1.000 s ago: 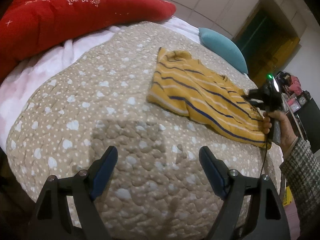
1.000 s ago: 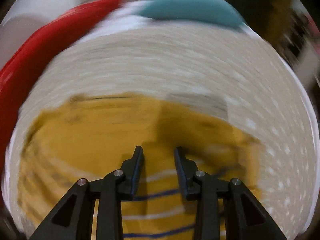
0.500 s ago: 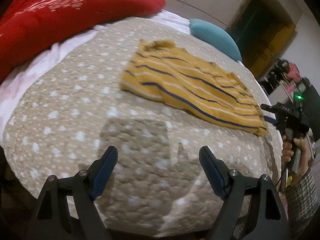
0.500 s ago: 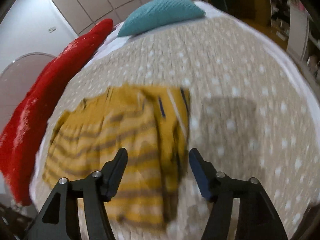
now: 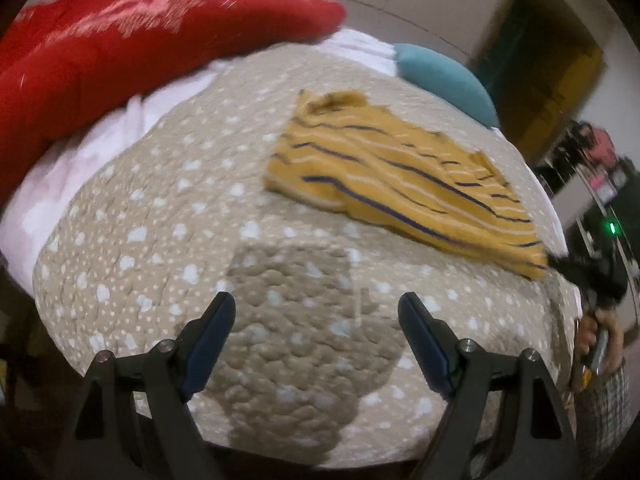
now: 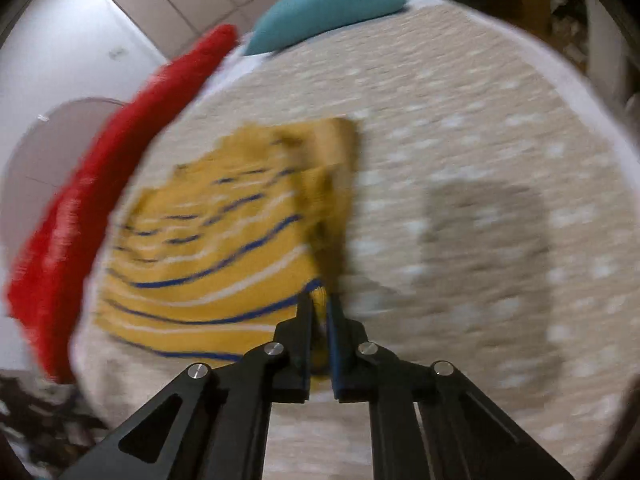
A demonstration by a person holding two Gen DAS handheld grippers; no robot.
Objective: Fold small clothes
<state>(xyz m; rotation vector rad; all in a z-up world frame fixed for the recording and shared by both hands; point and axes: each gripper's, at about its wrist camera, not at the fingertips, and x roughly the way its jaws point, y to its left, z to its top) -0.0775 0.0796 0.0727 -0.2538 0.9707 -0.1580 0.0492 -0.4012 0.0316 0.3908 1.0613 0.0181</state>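
Observation:
A small yellow shirt [image 5: 400, 184] with blue and white stripes lies partly folded on a beige dotted quilt [image 5: 180, 208]. My left gripper [image 5: 316, 312] is open and empty, hovering over bare quilt in front of the shirt. My right gripper [image 6: 319, 300] is shut on the shirt's [image 6: 208, 248] near right corner. In the left wrist view the right gripper [image 5: 560, 264] sits at the shirt's right end, near the bed edge.
A red pillow [image 5: 120, 48] and a teal pillow [image 5: 444, 76] lie at the head of the bed. White bedding [image 5: 80, 152] shows beside the quilt. A doorway and clutter are beyond the bed on the right.
My right gripper was open beside the shirt half a second ago; it has closed on the shirt's corner. My left gripper stayed open and shifted slightly.

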